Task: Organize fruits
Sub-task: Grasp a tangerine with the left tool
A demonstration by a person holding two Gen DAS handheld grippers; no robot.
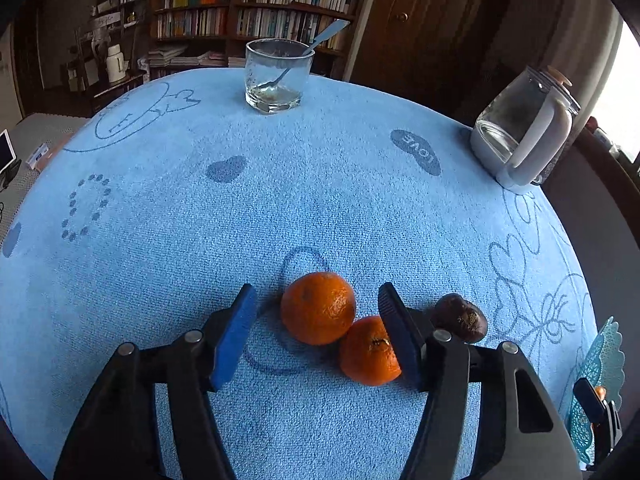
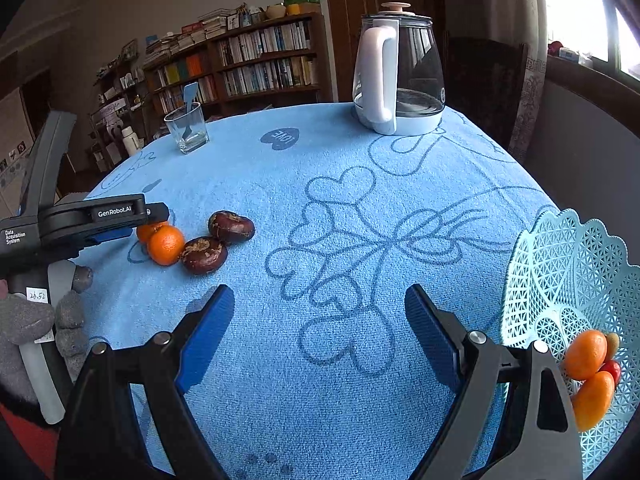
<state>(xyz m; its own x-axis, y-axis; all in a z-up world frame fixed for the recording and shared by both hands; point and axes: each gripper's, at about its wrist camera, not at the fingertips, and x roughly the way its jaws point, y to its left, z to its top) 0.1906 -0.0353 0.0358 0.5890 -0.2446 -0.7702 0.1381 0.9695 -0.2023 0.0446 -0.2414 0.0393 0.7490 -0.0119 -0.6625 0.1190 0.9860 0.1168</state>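
Observation:
Two small oranges lie touching on the blue cloth: one [image 1: 318, 307] sits between my left gripper's [image 1: 318, 304] open jaws, the other [image 1: 368, 352] lies against the inside of the right finger [image 1: 398, 332]. A dark brown chestnut [image 1: 460, 317] lies just outside that finger. In the right wrist view an orange [image 2: 166, 245] and two chestnuts [image 2: 204, 255] [image 2: 231, 227] show at the left, under the left gripper [image 2: 154, 216]. My right gripper [image 2: 320, 320] is open and empty over the cloth. A teal lattice basket [image 2: 568, 264] at the right holds orange fruits [image 2: 586, 354].
A glass with a spoon [image 1: 276, 76] stands at the table's far edge. A glass kettle with a white handle [image 1: 524, 128] stands far right. The basket's edge [image 1: 600, 380] shows at the right in the left wrist view. Bookshelves stand behind the table.

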